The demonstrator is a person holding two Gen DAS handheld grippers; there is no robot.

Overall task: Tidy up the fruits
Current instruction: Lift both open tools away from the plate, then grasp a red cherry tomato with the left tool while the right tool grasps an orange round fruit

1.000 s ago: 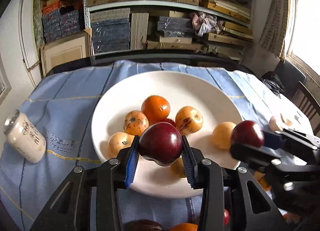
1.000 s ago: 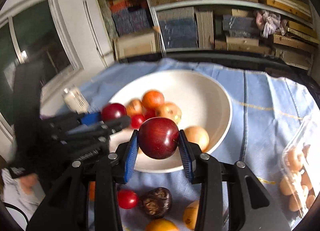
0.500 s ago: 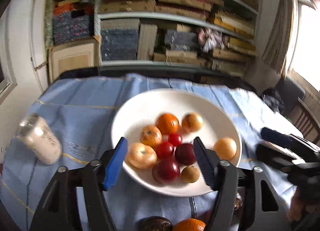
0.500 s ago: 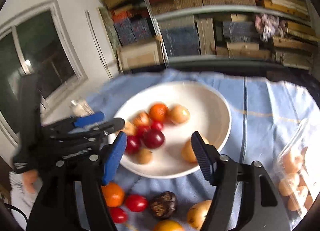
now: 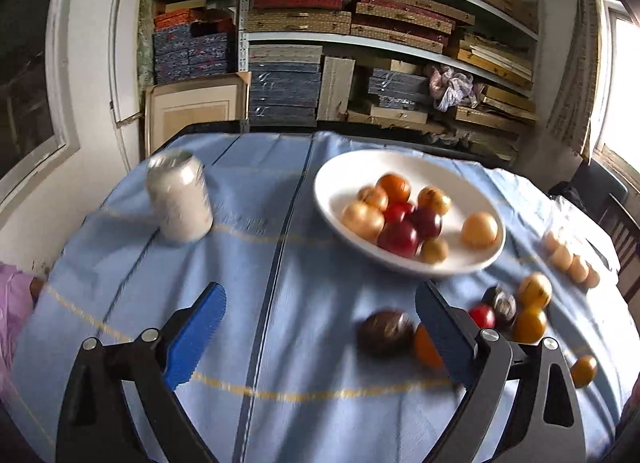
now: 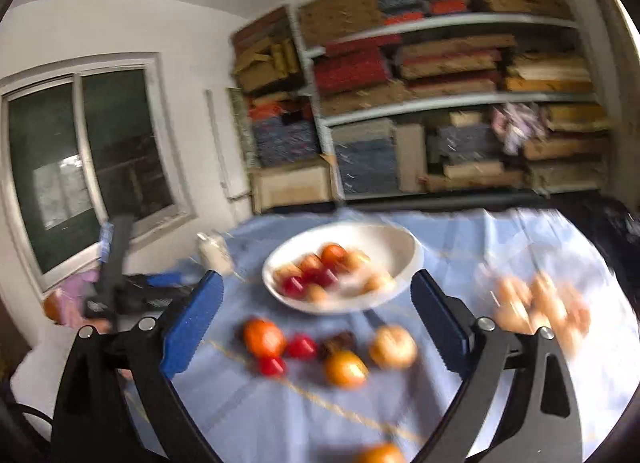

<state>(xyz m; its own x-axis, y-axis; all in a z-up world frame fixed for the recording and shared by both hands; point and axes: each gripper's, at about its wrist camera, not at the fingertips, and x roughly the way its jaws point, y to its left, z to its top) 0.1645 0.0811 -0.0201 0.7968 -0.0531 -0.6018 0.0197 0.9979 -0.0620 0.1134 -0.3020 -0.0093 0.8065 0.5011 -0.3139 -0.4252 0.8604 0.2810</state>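
A white bowl point(image 5: 336, 179) on the blue tablecloth holds several fruits, among them two dark red apples point(image 5: 400, 237) and an orange point(image 5: 394, 187). My left gripper point(image 5: 320, 337) hangs over bare cloth in front of the bowl, jaws opening wide, nothing between them. A dark brown fruit point(image 5: 384, 333) and other loose fruits lie by its right finger. In the blurred right wrist view the bowl point(image 6: 400, 247) sits farther off. My right gripper point(image 6: 316, 323) is pulled back, jaws opening and empty. Loose fruits such as an orange point(image 6: 264, 337) lie on the cloth below it.
A white drink can point(image 5: 180, 199) stands left of the bowl. A clear plastic pack of pale fruits point(image 6: 536, 303) lies at the right. Full shelves point(image 5: 360, 43) stand behind the table, a window point(image 6: 88, 167) to the left. The other gripper point(image 6: 120, 287) shows at the left.
Both grippers let go of their dark red apples, which now lie in the bowl. Both jaws opened wide and both hands drew back from the bowl, the left one toward the left.
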